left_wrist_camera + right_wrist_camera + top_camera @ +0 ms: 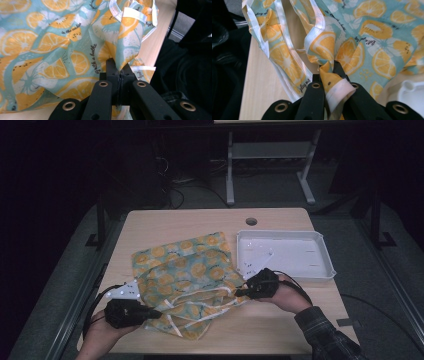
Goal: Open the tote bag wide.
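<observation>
Slippage worries us: from above, the teal orange-slice-print cloth (187, 280) lies half-lifted on the wooden desk (280, 325). Left gripper (120, 72) fingers pinch a thin fold; right gripper (329, 75) fingers clamp white hem, which could pull free.

A white tray (320, 262) sits on the wooden table (165, 222), just beyond the right gripper and a little off to its outer side; its corner (412, 92) also peeks in at the lower right of the right gripper view. A round hole (251, 221) is cut in the tabletop, past the tray's near-left corner and well ahead of both grippers. Farther back, across grey floor (385, 285), stands a light metal table frame (270, 157) in the dim room.
</observation>
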`<state>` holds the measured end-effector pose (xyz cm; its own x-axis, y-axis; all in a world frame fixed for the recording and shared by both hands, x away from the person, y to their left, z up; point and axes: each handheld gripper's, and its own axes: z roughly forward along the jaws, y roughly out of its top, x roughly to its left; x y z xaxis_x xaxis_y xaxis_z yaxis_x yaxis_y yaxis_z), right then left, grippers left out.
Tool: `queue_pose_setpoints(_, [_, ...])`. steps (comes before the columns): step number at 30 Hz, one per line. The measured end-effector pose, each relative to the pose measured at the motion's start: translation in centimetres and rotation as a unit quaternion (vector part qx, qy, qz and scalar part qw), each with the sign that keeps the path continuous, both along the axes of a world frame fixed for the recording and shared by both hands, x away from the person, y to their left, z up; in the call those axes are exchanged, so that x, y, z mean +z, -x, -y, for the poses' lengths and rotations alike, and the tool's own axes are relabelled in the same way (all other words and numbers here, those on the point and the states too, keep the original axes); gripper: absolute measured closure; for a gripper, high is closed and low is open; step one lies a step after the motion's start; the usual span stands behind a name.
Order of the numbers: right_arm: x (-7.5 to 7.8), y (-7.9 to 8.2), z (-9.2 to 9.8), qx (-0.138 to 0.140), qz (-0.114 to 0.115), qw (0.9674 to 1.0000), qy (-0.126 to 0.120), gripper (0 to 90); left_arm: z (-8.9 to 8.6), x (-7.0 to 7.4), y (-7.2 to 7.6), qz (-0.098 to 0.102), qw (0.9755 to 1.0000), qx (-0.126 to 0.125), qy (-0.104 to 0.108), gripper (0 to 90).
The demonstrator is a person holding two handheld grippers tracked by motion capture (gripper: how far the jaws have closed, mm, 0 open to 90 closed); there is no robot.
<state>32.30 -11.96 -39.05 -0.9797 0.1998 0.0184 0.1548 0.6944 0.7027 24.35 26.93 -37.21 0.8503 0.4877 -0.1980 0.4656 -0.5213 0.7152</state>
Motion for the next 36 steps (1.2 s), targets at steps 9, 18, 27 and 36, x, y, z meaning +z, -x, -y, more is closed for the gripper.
queue_pose_setpoints(9, [1.8,-2.3,-0.7,-0.009,0.012,0.9997,-0.018,88.9,-1.2,1.6,-2.2,0.013,0.9992,0.029,0.026,88.6])
queue_pose_setpoints(18, [3.6,-5.0,-1.9,-0.023,0.019,0.9990,-0.033,88.8,-2.6,3.2,-5.1,0.025,0.9969,0.058,0.046,88.2])
queue_pose_setpoints(27, [4.7,-8.4,-3.6,-0.039,0.021,0.9987,-0.025,88.6,-3.7,3.9,-8.6,0.027,0.9931,0.097,0.061,88.0])
queue_pose_setpoints(36, [4.0,-11.7,-5.2,-0.073,0.009,0.9971,-0.018,88.3,-4.9,2.8,-11.5,0.014,0.9864,0.142,0.082,87.2])
